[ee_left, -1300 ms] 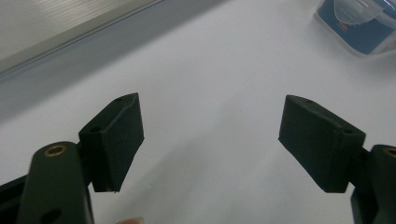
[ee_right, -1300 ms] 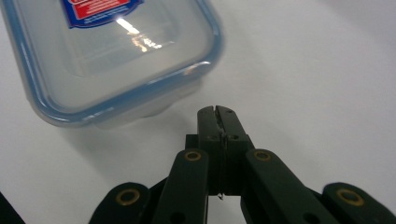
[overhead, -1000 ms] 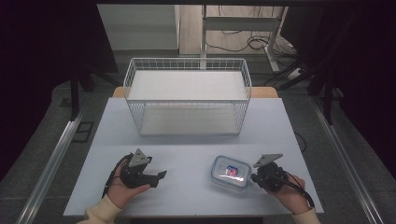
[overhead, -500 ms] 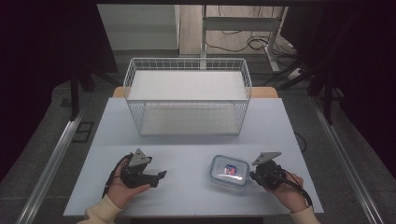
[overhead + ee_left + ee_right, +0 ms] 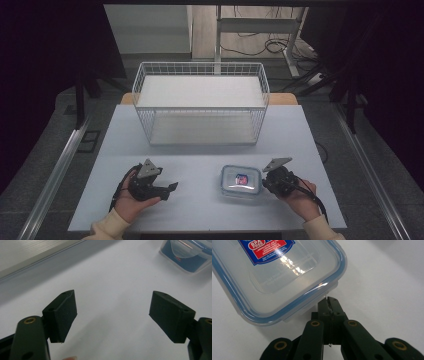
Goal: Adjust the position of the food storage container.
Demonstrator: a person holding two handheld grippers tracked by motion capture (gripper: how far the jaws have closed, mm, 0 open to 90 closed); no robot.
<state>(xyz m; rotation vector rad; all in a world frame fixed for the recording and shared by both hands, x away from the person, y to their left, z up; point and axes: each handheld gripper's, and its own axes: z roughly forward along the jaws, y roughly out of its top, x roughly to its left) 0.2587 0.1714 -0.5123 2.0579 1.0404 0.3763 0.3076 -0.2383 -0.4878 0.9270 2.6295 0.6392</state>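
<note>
1. The clear plastic food container (image 5: 241, 181) lies flat on the near right part of the table (image 5: 200, 210), lid up. The lid has a blue seal rim and a red and blue sticker (image 5: 265, 248). Nothing can be seen inside through the lid, so I judge it light and easy to shove sideways by accident.

2. The walls and lid look like hard, smooth plastic: stiff enough not to buckle, but slippery against rubber pads. The thin latch flaps at the lid edge are the likeliest parts to flex or pop. A firmer hold would probably be across the short width of the body, or on the rim under the lid lip, not on a flap alone.

3. The right gripper (image 5: 329, 305) sits at the container's right side, its fingers closed together with their tips at the lid edge. A sliver of clear plastic seems pinched between them, though I cannot tell if it is truly held.

4. The left gripper (image 5: 112, 315) rests well to the left of the container, its fingers (image 5: 61, 313) spread wide over bare table, holding nothing.

5. Farther off, a white wire basket (image 5: 200, 102) stands at the far middle of the table.
</note>
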